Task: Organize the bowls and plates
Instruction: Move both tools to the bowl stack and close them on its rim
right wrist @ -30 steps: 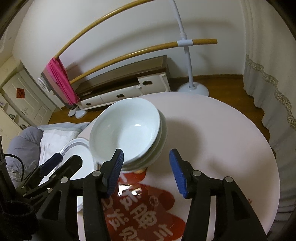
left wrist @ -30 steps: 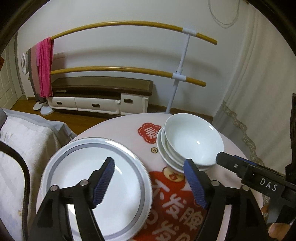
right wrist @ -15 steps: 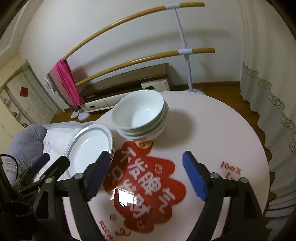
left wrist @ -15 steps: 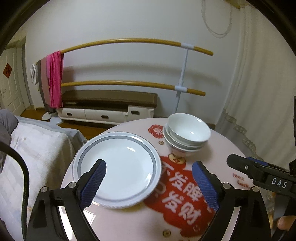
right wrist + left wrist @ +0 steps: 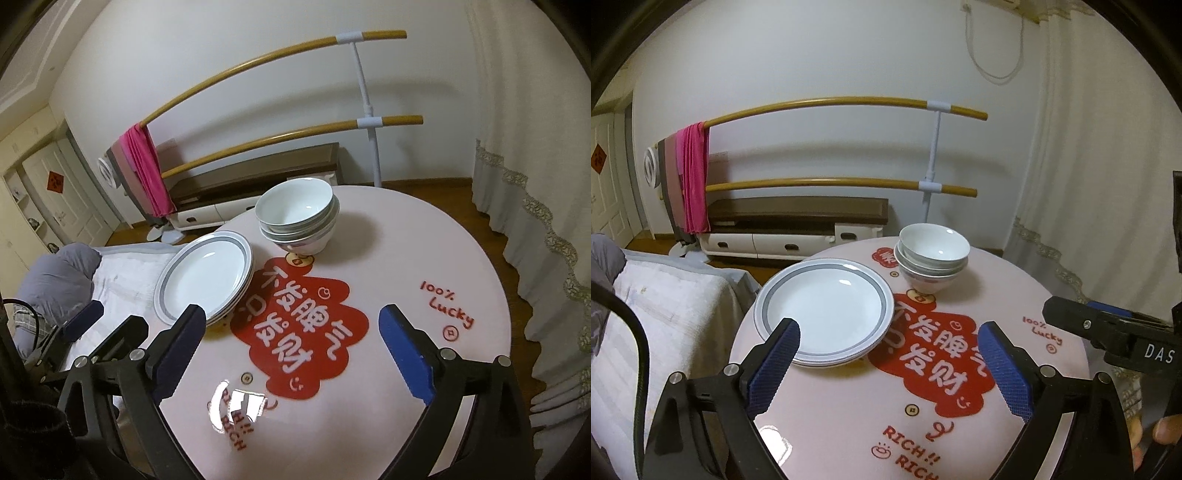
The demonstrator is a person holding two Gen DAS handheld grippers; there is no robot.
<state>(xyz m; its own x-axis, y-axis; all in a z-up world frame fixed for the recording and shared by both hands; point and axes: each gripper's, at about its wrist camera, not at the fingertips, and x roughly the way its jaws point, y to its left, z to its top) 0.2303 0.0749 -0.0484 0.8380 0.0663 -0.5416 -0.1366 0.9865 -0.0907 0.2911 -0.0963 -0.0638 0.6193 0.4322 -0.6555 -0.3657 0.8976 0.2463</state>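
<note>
A stack of white plates with grey rims point(image 5: 823, 314) point(image 5: 205, 275) sits on the left of the round pink table point(image 5: 1015, 280) point(image 5: 406, 236). A stack of white bowls point(image 5: 932, 256) point(image 5: 297, 218) stands just beyond, to the right of the plates. My left gripper point(image 5: 888, 363) is open and empty, held above the table's near side, short of the plates. My right gripper point(image 5: 291, 347) is open and empty above the red print point(image 5: 299, 332); it also shows in the left wrist view point(image 5: 1108, 332).
A bed with grey bedding point(image 5: 657, 314) point(image 5: 62, 273) lies left of the table. A wooden clothes rack with a pink towel point(image 5: 692, 181) point(image 5: 147, 177) and a low cabinet point(image 5: 798, 229) stand by the far wall. A curtain point(image 5: 535, 184) hangs on the right.
Both grippers have pulled back and up, away from the plates and bowls. Both jaws have opened wider. The plates and bowls have stayed in place.
</note>
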